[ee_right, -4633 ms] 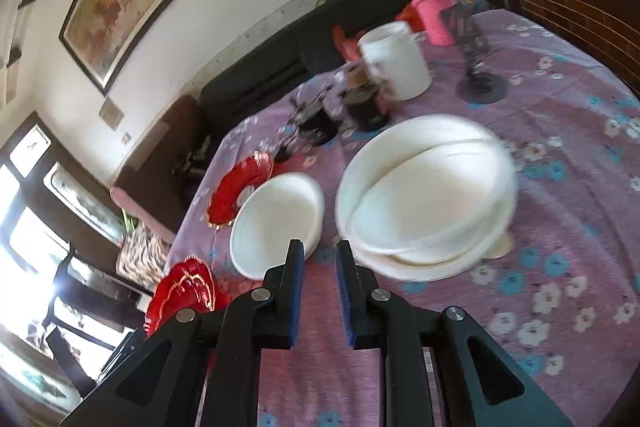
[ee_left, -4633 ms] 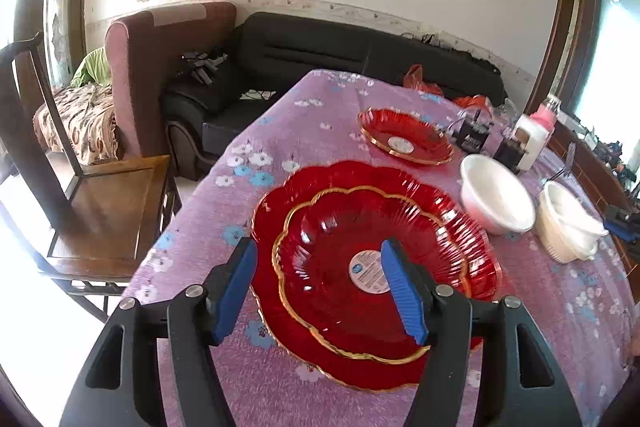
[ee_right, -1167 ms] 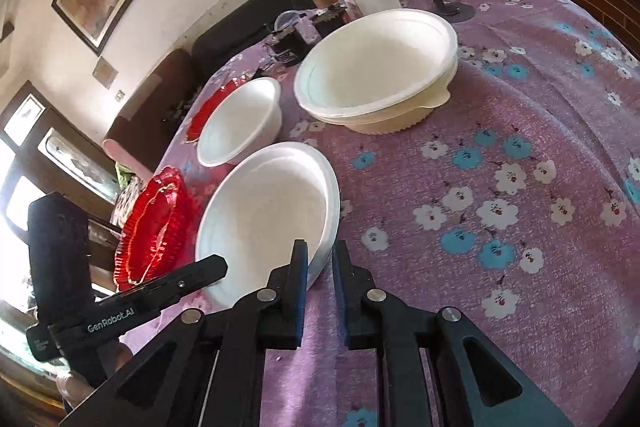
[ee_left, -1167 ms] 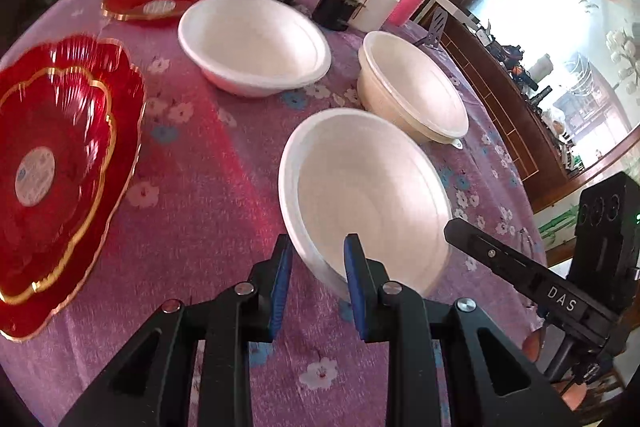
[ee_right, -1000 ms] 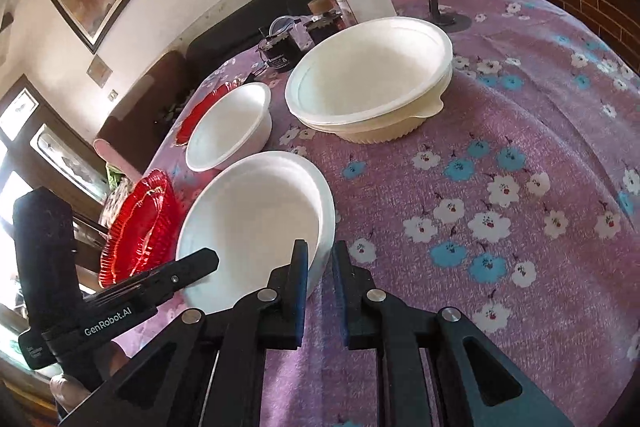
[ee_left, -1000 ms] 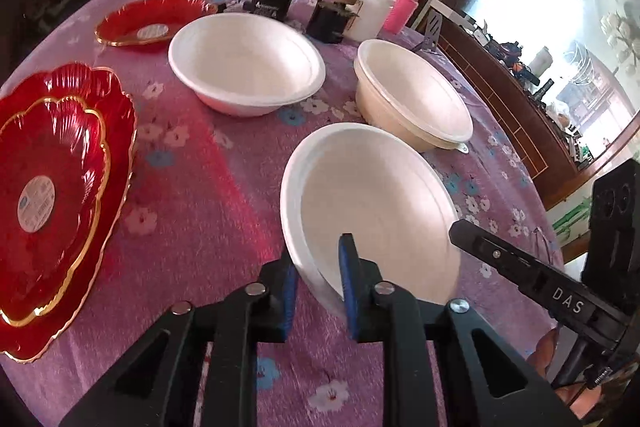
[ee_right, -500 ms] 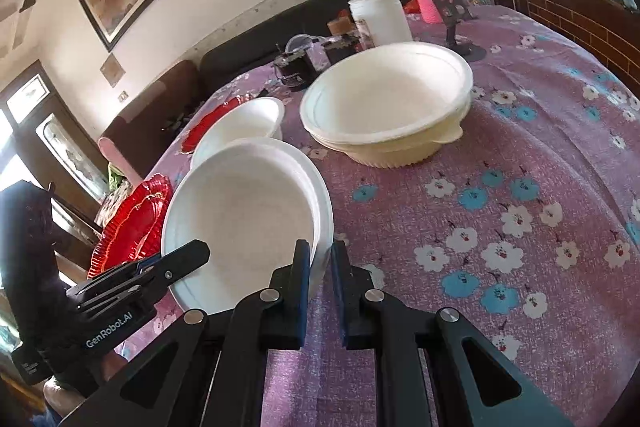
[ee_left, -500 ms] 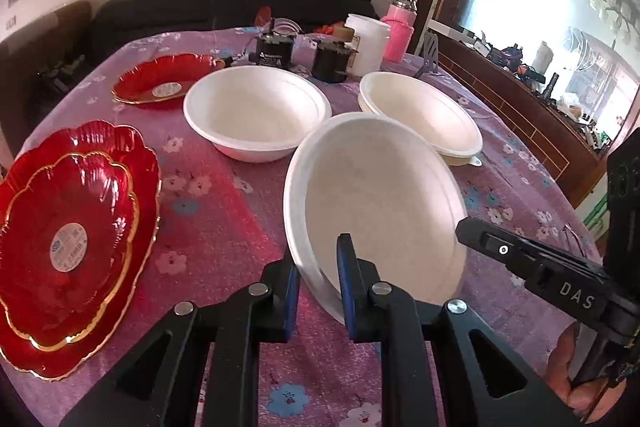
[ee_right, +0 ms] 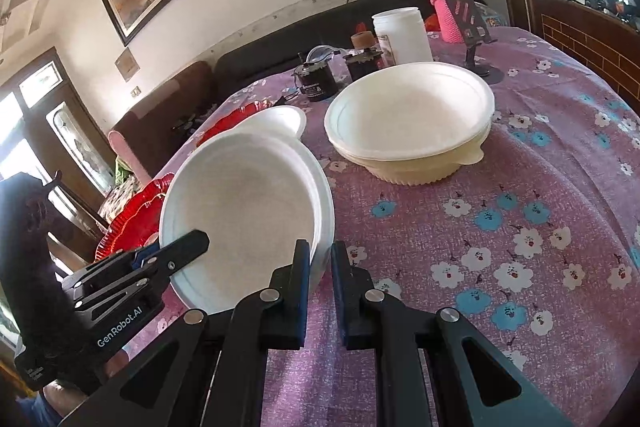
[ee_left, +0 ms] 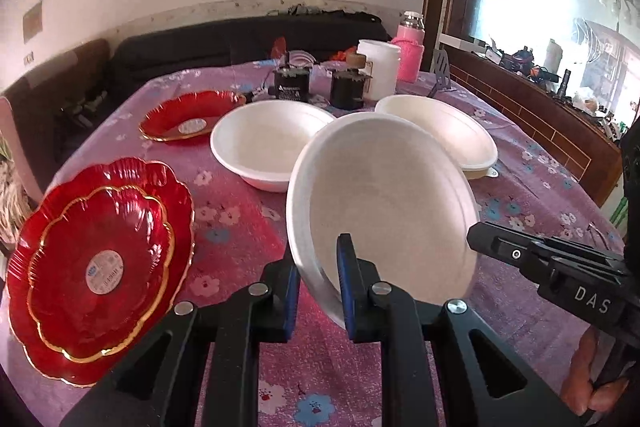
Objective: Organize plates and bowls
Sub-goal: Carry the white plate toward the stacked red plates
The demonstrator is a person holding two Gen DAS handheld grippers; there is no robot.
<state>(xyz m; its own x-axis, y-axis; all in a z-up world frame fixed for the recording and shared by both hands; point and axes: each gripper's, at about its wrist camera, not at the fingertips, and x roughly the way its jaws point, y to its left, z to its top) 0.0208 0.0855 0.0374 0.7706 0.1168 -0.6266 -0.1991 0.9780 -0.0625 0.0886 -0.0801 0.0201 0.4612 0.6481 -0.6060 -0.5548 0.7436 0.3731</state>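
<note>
White foam bowl (ee_left: 384,203), tilted at frame centre above the purple floral table (ee_left: 248,227), is clamped at opposite rims by left gripper (ee_left: 316,287) and right gripper (ee_right: 320,279) jaws, mid-carry; next it likely needs nesting into the white bowl (ee_left: 268,143) behind.

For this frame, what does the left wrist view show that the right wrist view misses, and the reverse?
Only the left wrist view: the stacked red plates in full, and the smaller red plate.

Only the right wrist view: the black phone stand.

Both: the tilted white bowl pinched by the left tool and right tool, and the cream bowl stack.
</note>
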